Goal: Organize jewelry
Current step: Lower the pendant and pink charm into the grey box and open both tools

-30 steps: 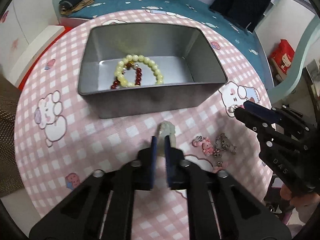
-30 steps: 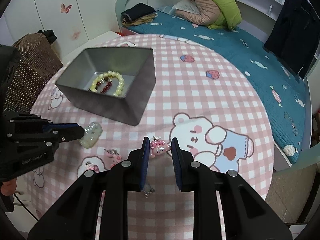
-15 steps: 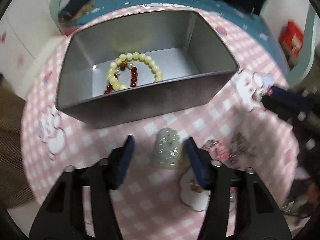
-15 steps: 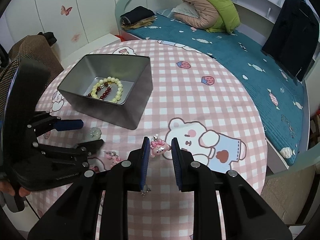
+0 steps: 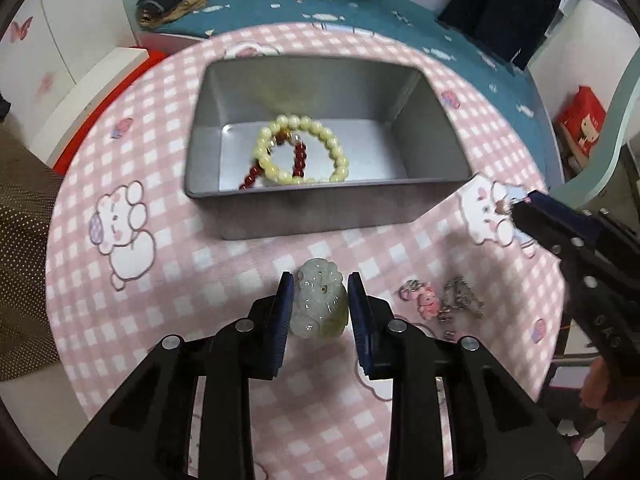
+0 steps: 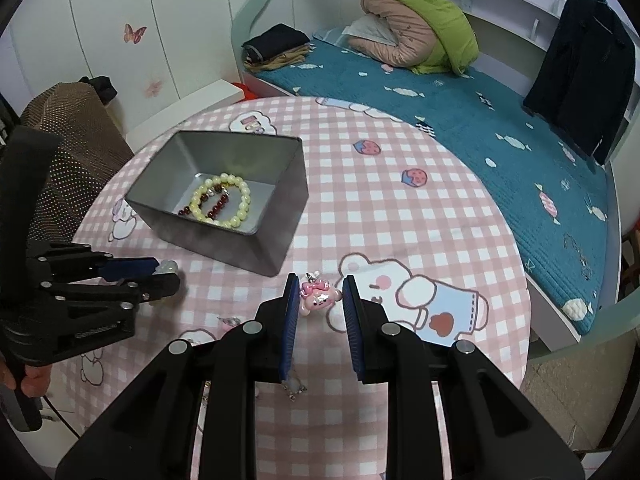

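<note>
My left tool (image 5: 320, 308) has just been closing around the jade pendant (image 5: 319, 304) on the surface (image 5: 160, 280); pads look touching. Right tool (image 6: 320, 300) clamps a pink charm (image 6: 317, 298). Squeeze evenly, lift straight, drop into tin (image 5: 320, 210) beside the bracelets (image 5: 300, 152).

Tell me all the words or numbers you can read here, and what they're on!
"DAS" stands on the right gripper, in the left wrist view.
Raised lettering on the left gripper, in the right wrist view: too blurred to read.
The box, tablecloth and beads carry no words.
</note>
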The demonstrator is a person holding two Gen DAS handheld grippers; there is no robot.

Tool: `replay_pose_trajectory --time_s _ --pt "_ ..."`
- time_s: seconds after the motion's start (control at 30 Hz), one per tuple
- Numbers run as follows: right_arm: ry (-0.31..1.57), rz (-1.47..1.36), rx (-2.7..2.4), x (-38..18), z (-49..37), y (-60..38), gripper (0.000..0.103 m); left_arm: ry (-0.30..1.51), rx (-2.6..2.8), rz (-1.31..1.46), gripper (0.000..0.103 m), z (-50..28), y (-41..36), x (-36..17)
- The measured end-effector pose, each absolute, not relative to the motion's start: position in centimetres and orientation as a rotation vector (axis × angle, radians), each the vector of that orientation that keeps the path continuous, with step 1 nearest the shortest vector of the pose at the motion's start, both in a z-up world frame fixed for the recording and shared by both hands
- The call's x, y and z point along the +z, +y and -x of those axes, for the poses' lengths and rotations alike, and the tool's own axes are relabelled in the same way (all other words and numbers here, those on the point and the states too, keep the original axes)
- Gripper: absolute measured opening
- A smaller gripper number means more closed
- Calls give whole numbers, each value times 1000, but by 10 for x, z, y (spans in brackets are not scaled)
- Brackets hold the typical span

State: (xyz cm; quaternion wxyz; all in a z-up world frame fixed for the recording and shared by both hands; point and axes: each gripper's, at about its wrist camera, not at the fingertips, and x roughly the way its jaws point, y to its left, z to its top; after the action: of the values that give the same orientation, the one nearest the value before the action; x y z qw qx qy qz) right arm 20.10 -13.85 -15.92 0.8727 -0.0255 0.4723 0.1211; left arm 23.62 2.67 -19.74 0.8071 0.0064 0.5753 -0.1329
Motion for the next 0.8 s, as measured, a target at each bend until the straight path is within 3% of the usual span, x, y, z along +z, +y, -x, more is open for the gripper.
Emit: replay_pose_trajectory --time_s 0.47,0.8 --pt "874 70 334 -115 -217 -115 21 1096 -273 48 27 -251 35 -139" --pt "908 79 384 -128 -242 -95 21 1112 -287 66 27 -279 25 -152"
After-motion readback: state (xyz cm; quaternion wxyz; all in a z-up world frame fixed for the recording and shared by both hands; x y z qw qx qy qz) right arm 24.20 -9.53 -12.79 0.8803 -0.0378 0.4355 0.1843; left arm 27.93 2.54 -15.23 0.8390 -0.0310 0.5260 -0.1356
